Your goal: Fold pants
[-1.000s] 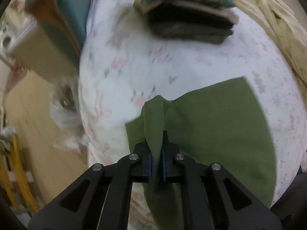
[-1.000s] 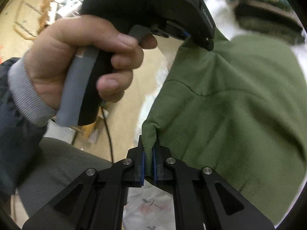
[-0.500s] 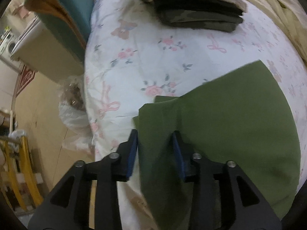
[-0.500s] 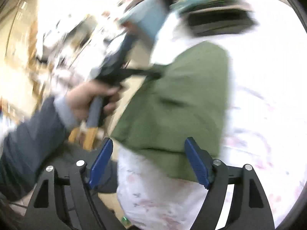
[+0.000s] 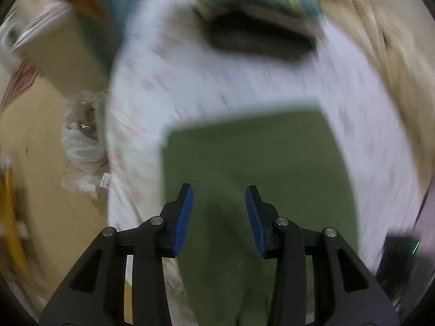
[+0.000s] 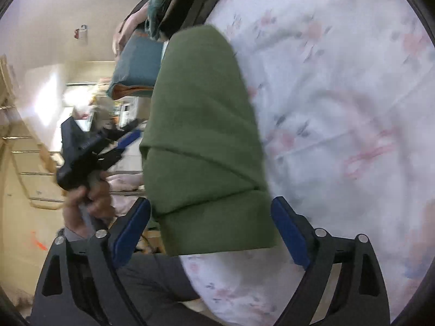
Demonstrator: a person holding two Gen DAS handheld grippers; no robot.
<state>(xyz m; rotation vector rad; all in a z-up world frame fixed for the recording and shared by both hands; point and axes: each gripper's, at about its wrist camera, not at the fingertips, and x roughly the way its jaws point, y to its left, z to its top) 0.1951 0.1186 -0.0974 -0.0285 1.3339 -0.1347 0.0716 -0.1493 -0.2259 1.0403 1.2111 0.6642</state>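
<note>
The green pants point(image 6: 204, 141) lie folded into a thick rectangle near the edge of the floral bedsheet point(image 6: 339, 108), gripped by neither tool. The right gripper point(image 6: 210, 226) has just been opening and now stands spread wide with its 2 blue pads either side of the fold's near end, apparently not pressing it, while the left gripper point(image 5: 218, 217) hangs partly spread above the cloth with nothing between its jaws. Farther up the bed, blurred, sits what seems to be a stack of folded clothes point(image 5: 261, 27).

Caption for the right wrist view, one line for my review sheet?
Right tool open over folded green pants on the floral sheet; left tool beside them.
</note>
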